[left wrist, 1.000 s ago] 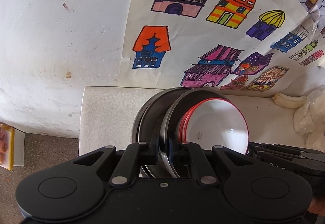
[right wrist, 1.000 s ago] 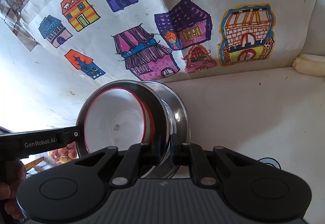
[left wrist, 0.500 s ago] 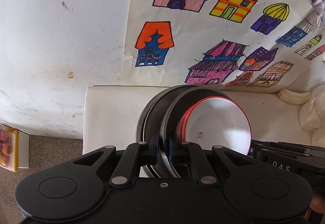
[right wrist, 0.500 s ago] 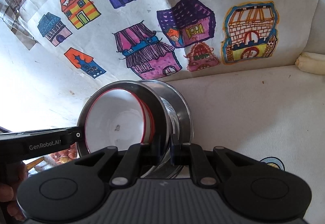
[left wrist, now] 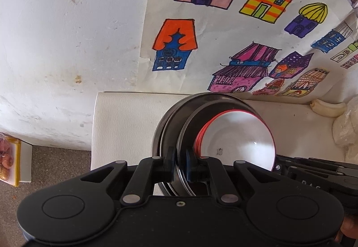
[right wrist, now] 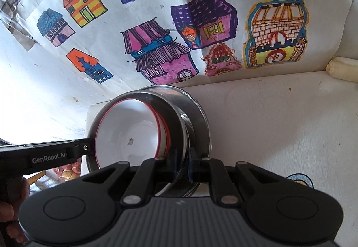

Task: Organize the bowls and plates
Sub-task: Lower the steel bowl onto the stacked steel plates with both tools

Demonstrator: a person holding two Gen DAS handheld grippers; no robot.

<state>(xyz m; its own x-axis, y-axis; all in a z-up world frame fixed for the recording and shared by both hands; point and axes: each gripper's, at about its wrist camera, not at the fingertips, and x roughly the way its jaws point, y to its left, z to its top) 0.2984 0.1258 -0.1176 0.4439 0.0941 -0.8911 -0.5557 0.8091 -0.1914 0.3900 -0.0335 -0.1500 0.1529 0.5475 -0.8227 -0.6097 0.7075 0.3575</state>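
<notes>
A nested stack of steel bowls (left wrist: 176,126) with white, red-rimmed bowls (left wrist: 237,137) inside is held up above a white cushioned surface (left wrist: 125,112). My left gripper (left wrist: 180,163) is shut on the rim of the inner steel bowl. My right gripper (right wrist: 182,165) is shut on the opposite rim of the steel bowls (right wrist: 192,112), with the white bowls (right wrist: 129,135) to its left. Each gripper shows in the other's view, at the stack's side.
A paper sheet with coloured house drawings (left wrist: 223,30) hangs on the white wall behind. A pale roll (left wrist: 326,108) and a plastic bag (left wrist: 346,130) lie at the right. A box of reddish items (left wrist: 9,157) sits on the floor at left.
Both grippers have carried the stack slightly to the right and forward; the grip on the rims is unchanged.
</notes>
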